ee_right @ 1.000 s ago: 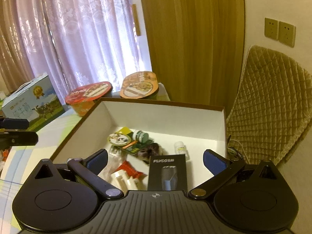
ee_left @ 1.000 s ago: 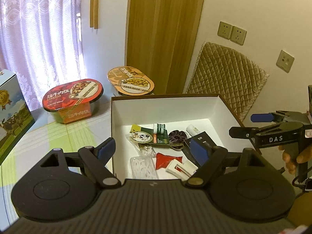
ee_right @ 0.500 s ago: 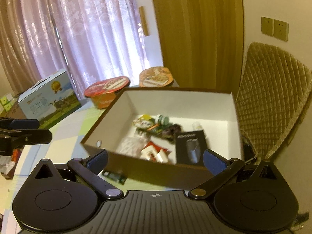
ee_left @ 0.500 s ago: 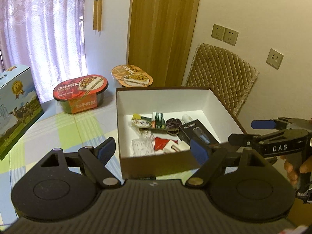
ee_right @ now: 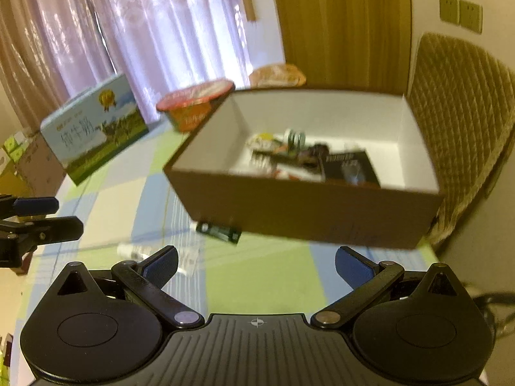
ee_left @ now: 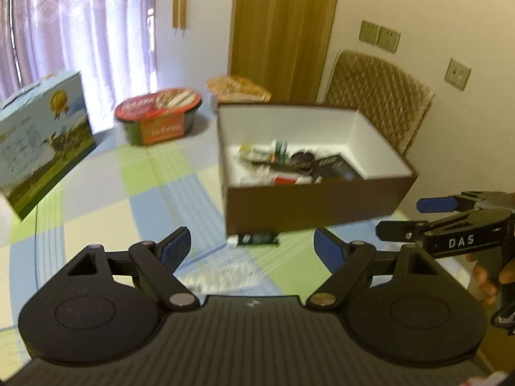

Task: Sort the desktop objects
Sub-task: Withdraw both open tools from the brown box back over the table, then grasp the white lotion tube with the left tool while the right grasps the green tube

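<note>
A brown box [ee_left: 309, 206] with a white inside stands on the checked tablecloth and holds several small items, among them a black card pack [ee_left: 334, 165] and a red packet. In front of it on the cloth lies a green packet [ee_left: 256, 239], also in the right wrist view [ee_right: 219, 230], with a small white tube [ee_right: 132, 251] and a clear packet [ee_right: 190, 257] nearby. My left gripper [ee_left: 252, 247] hangs open above the cloth short of the box, nothing between its fingers. My right gripper [ee_right: 256, 263] is open and empty too, and shows at the right [ee_left: 402, 216].
A blue milk carton box [ee_left: 42, 141] stands at the left. Two instant-meal bowls, red [ee_left: 159, 119] and orange [ee_left: 238, 88], sit behind the box. A quilted chair back [ee_left: 376, 96] rises at the table's far right edge. Curtains and a wooden door lie beyond.
Both grippers have drawn back from over the box towards the table's near side and sunk a little. The box's front wall and the loose items before it have come into view.
</note>
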`<control>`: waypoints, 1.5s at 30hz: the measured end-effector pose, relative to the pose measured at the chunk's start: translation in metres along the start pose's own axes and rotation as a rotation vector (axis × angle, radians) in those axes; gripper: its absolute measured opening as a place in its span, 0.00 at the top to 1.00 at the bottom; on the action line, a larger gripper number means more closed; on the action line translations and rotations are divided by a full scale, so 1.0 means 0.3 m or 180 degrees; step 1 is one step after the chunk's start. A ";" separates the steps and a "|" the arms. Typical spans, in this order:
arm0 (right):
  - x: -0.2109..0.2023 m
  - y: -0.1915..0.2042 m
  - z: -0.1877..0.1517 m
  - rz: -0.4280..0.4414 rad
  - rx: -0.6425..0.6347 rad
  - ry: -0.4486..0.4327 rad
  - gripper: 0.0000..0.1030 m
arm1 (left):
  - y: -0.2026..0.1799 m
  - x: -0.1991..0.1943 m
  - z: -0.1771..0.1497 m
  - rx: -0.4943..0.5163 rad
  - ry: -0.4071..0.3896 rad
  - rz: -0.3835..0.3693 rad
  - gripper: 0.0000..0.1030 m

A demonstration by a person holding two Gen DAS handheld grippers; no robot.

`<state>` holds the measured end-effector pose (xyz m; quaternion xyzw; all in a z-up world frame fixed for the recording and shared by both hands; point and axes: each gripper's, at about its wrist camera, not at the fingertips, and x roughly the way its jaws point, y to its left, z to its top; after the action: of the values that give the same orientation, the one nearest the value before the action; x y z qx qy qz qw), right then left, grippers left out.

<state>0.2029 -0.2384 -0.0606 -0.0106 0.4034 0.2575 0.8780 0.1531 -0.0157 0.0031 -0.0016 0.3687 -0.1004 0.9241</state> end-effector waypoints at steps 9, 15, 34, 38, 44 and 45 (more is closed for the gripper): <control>0.090 0.023 -0.073 -0.0016 0.0058 0.0249 0.02 | 0.082 0.058 -0.119 -0.0088 0.0308 0.0158 0.22; 0.155 0.014 -0.091 -0.0063 0.0093 0.0375 0.02 | 0.113 0.126 -0.183 0.0012 0.0455 0.0178 0.24; 0.271 -0.144 -0.109 -0.0464 0.0521 0.0709 0.02 | 0.178 0.535 -0.208 0.1787 0.0924 -0.0549 0.35; 0.281 -0.149 -0.109 -0.0512 0.0533 0.0733 0.02 | 0.213 0.560 -0.200 0.1704 0.0981 -0.0701 0.52; 0.308 -0.107 -0.109 -0.0420 0.0459 0.0741 0.02 | 0.245 0.499 -0.245 0.1558 0.0923 -0.0584 0.67; 0.310 -0.094 -0.109 -0.0391 0.0435 0.0735 0.02 | 0.256 0.480 -0.256 0.1474 0.0932 -0.0538 0.70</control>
<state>0.2433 -0.2290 -0.1544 -0.0050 0.5170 0.1722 0.8385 0.2169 0.0382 -0.1568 0.1933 0.4640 -0.2578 0.8251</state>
